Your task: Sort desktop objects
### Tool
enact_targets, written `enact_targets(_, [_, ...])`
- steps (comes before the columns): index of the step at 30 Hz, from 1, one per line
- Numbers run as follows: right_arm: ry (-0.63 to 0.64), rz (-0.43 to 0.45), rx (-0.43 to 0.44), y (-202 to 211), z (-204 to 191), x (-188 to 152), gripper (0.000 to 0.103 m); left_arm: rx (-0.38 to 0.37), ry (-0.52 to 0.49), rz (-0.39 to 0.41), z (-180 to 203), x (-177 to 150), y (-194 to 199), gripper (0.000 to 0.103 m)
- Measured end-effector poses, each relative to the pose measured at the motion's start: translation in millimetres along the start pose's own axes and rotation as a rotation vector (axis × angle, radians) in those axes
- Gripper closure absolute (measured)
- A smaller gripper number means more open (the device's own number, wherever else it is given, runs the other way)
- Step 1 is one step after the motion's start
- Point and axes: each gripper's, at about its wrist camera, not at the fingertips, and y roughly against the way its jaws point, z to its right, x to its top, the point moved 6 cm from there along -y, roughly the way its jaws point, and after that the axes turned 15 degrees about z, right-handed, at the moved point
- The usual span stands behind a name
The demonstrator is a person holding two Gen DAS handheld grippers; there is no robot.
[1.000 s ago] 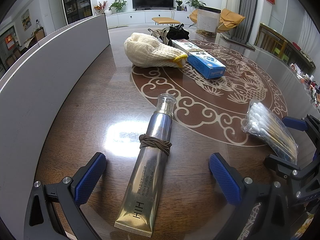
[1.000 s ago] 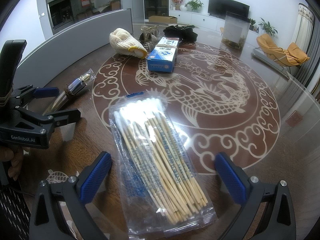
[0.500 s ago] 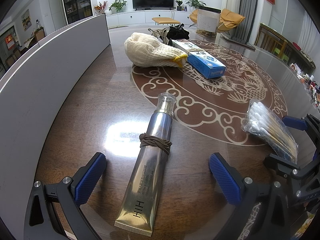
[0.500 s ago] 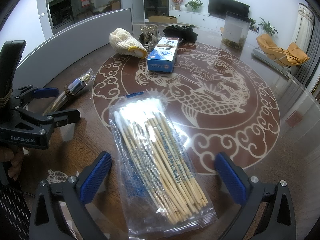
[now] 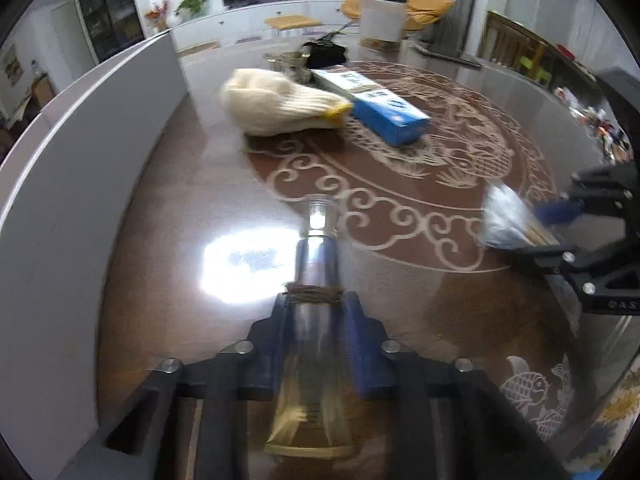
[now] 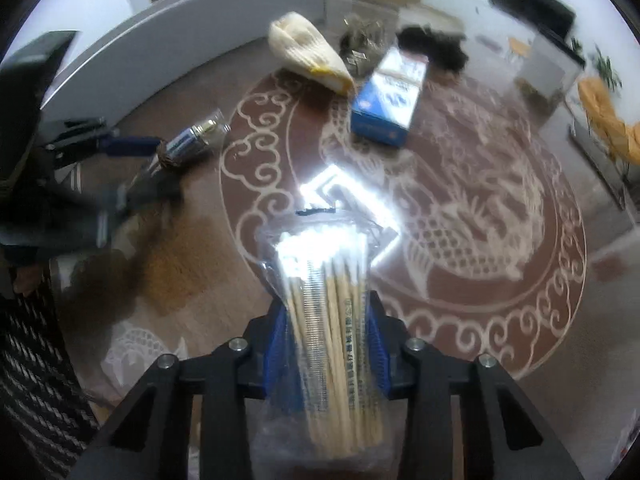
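My left gripper [image 5: 314, 312] is shut on a silver and gold cosmetic tube [image 5: 316, 264] with a brown band round its middle; its clear cap points away from me. It also shows in the right wrist view [image 6: 192, 142]. My right gripper [image 6: 326, 328] is shut on a clear bag of cotton swabs [image 6: 328, 284] with wooden sticks, held above the table. The bag also shows in the left wrist view [image 5: 508, 220]. A cream knitted glove [image 5: 276, 104] and a blue box [image 5: 390, 114] lie further back on the table.
The round brown table [image 5: 168, 208] has a pale dragon pattern. A grey curved panel [image 5: 72, 152] runs along its left side. Metal clips [image 6: 360, 44] and a black object [image 6: 434, 46] lie beyond the glove and box.
Both grippers have shut: the left on the tube, the right on the swab bag. Both views are blurred with motion and the objects have lifted off the table.
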Motion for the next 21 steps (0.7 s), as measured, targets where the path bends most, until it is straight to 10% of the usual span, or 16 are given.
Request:
enact_targets(12, [-0.215,0.216,-0.039,75.5,8.1,-32.4,0.067,-0.045,0.219,0.259,-14.6,-11.6,108.5,0.077])
enact_targets(21, [-0.113,0.369,0.078,102.7,-40.7,59.0,0.067,0.007,0.337,0.476,-83.5,20.6,216.3,0.077])
